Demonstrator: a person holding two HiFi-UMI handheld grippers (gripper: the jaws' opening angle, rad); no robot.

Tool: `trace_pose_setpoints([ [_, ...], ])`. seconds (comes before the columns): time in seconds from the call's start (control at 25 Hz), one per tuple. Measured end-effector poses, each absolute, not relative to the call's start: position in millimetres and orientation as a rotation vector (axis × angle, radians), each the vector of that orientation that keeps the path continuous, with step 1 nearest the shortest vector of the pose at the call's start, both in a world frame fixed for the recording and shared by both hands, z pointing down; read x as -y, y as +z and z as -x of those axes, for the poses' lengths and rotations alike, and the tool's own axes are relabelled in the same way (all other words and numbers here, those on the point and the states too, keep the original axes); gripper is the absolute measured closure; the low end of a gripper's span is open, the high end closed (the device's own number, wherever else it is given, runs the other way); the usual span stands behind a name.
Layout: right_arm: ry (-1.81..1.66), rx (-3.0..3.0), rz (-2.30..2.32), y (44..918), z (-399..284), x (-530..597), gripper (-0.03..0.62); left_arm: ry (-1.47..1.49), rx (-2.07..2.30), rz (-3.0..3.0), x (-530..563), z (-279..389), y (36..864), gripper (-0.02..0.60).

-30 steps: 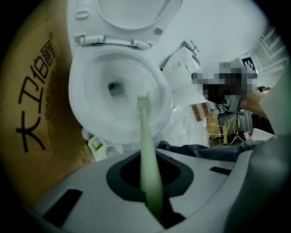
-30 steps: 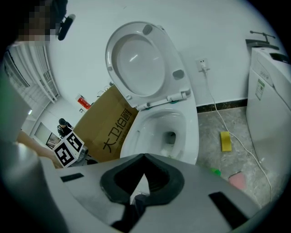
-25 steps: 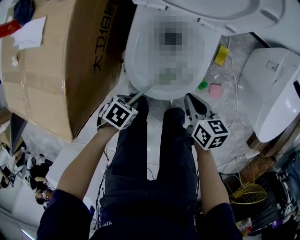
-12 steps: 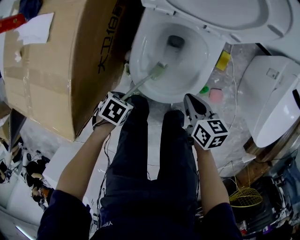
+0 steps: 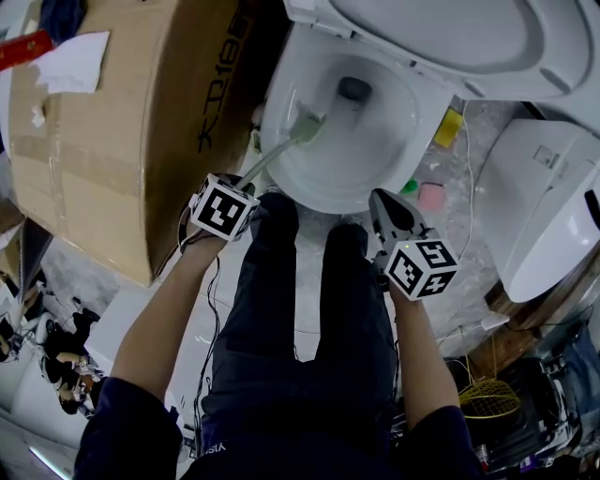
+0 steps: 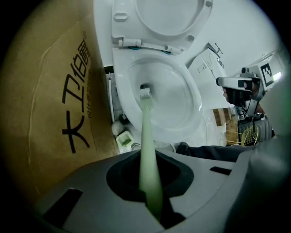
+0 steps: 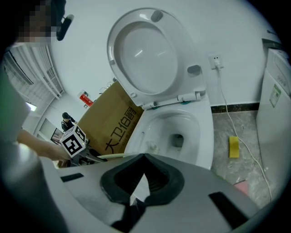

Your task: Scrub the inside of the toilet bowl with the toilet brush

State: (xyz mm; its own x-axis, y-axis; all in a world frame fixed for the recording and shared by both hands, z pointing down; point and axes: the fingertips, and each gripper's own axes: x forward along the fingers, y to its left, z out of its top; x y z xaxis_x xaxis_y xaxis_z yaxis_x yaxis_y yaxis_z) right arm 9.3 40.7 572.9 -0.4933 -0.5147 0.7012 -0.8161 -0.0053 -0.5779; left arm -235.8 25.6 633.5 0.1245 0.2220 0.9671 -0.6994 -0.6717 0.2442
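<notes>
The white toilet bowl (image 5: 375, 159) stands open with its seat and lid (image 5: 450, 28) raised. A pale green toilet brush (image 5: 272, 155) reaches into the bowl, and its head (image 5: 305, 127) rests against the inner left wall, short of the drain. My left gripper (image 5: 246, 185) is shut on the brush handle (image 6: 150, 168), and the brush head (image 6: 145, 92) shows far down inside the bowl (image 6: 182, 109). My right gripper (image 5: 380, 199) hovers at the bowl's near right rim, jaws shut and empty. In the right gripper view its jaws (image 7: 137, 200) face the bowl (image 7: 182, 123).
A large cardboard box (image 5: 122, 122) stands hard against the toilet's left side. A yellow sponge (image 5: 444, 118), a pink sponge (image 5: 430, 194), a green cap (image 5: 406, 172) and a white cord lie on the floor at the right, beside a white fixture (image 5: 534, 197). The person's legs (image 5: 300, 319) stand before the bowl.
The brush head has slid from the near part of the bowl up along the left wall. The left gripper shifted a little left and forward. The right gripper stayed put.
</notes>
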Motion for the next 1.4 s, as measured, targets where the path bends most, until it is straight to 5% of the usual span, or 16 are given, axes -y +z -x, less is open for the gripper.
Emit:
trace_pose_setpoints([
  [1.4,1.562,1.922,-1.47,583,-54,-19,0.594,1.63,0.511,-1.845,79,169,638,0.532],
])
